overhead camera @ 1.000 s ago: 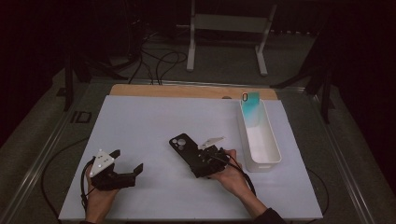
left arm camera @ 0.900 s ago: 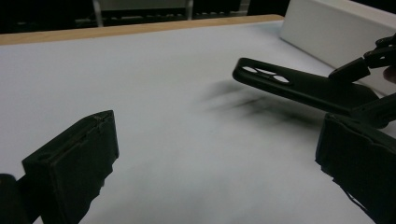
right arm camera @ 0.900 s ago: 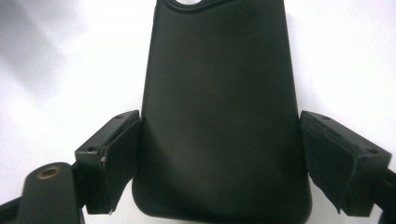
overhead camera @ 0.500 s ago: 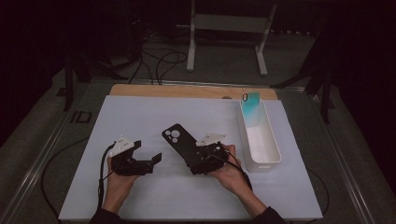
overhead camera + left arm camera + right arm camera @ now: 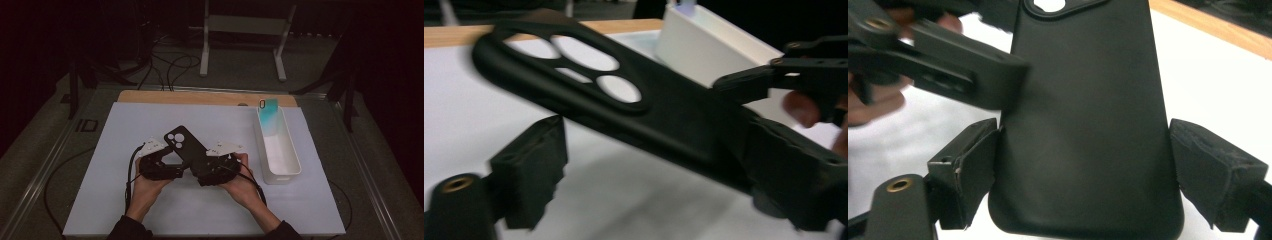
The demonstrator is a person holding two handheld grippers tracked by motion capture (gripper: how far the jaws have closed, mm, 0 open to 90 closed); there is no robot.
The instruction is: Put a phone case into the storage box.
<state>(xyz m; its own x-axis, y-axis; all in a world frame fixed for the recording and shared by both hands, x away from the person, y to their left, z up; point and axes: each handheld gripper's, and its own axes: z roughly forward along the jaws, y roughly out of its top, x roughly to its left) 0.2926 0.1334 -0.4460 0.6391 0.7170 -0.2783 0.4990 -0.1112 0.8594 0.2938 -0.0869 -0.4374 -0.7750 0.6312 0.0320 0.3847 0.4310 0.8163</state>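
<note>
A black phone case (image 5: 186, 147) with round camera cut-outs hangs tilted just above the white mat, back face up. My right gripper (image 5: 212, 170) is shut on its lower end; in the right gripper view both pads press the case (image 5: 1088, 115) by its long edges. My left gripper (image 5: 167, 167) stands open right beside it. In the left gripper view the case (image 5: 634, 110) runs slantwise across the wide gap between the jaws, and one pad (image 5: 531, 170) sits below it, apart. One left jaw lies against the case's edge in the right gripper view.
A long white bin (image 5: 287, 160) stands right of the hands, with a teal object (image 5: 270, 117) leaning at its far end. The white mat (image 5: 125, 130) covers a wooden table (image 5: 200, 97). A metal stand (image 5: 245, 30) and cables lie on the floor beyond.
My left gripper has travelled right across the mat and now meets the case. The right gripper has kept hold of the case and turned its free end toward the left.
</note>
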